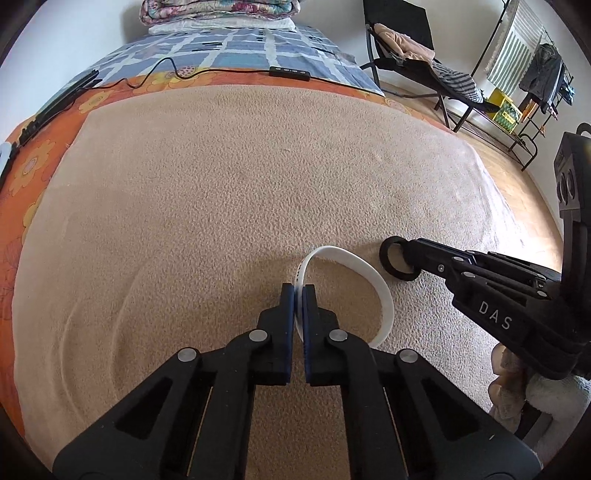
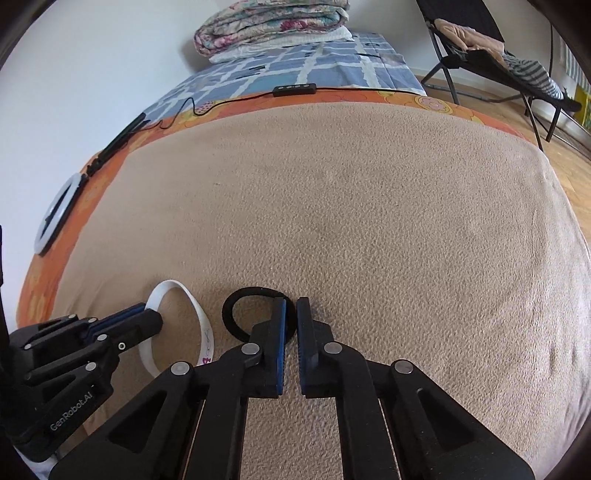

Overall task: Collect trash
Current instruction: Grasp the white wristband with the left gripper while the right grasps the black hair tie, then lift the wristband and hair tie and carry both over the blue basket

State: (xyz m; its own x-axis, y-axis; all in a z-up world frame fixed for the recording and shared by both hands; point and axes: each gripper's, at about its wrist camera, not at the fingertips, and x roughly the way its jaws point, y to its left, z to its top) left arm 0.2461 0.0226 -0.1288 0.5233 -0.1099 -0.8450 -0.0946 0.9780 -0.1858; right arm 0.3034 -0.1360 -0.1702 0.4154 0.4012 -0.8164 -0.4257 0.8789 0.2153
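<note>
Left gripper (image 1: 298, 291) clamped on a white band (image 1: 373, 273), one side of the loop pinched between the blue pads, the rest arching forward and right over the beige blanket (image 1: 240, 192). Right gripper (image 2: 291, 306) clenched on a black ring (image 2: 236, 306), its near-right edge caught between the pads, the loop lying flat on the blanket to the left of the fingertips. Band and ring just beside each other near the front of the bed, not touching. Both grippers angled steeply down at the blanket, side by side, the right one reaching in from the right edge of the left wrist view.

"DAS" readable in white on the right gripper's arm in the left view; "GenRobot.AI" on the left gripper's body in the right view. Small pink and dark markings on the band, too small to read.

Nothing between the grippers and their loops. Farther back, an orange flowered sheet (image 1: 40, 158) bordering the blanket, with a ring light (image 2: 55, 214) and its black stand along the left edge. Beyond, a black cable and control box (image 1: 290, 72) across a blue checked cover (image 1: 236, 48), folded quilts (image 2: 273, 22) against the wall. Off to the right, a black folding chair (image 1: 406, 55) draped with clothes, a clothes rack (image 1: 546, 74), a yellow crate (image 1: 508, 109) on wooden floor.
</note>
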